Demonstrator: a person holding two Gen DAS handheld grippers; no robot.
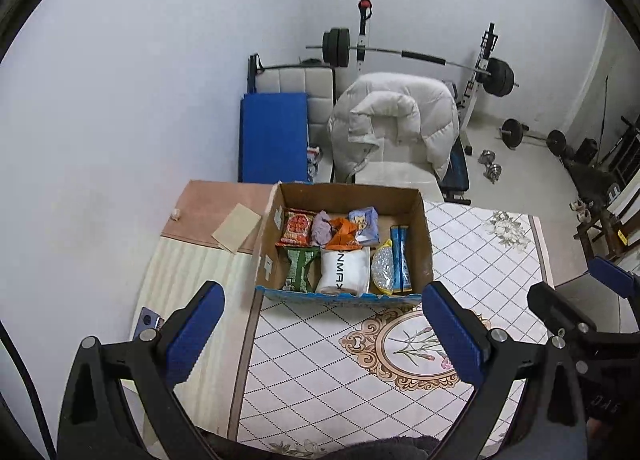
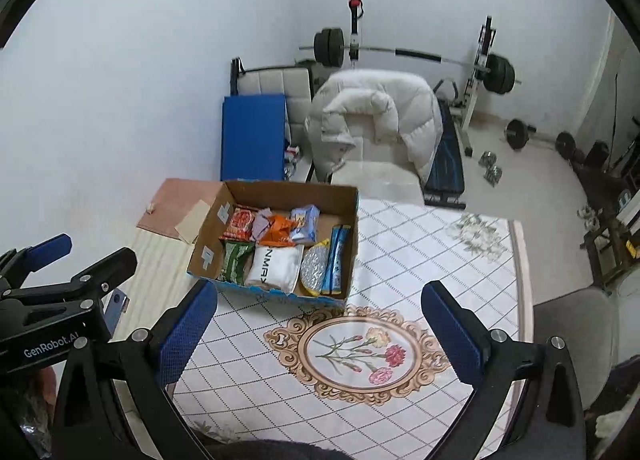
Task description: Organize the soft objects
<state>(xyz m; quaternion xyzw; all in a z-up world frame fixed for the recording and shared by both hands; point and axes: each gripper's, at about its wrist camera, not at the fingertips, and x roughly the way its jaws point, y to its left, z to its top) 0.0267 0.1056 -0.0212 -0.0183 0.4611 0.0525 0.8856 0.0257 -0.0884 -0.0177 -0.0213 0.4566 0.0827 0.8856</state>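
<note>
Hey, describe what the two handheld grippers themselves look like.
Both the left gripper and the right gripper have matte black angular frames with silver bolts and blue textured finger pads. The left one's body carries white "GenRobot.AI" lettering, seen from the right wrist camera.

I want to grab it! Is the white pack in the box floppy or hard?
Probably floppy: the white pack looks puffy, with rounded sides. It may sag or bend when lifted. Its skin looks smooth, so maybe slippery.
</note>
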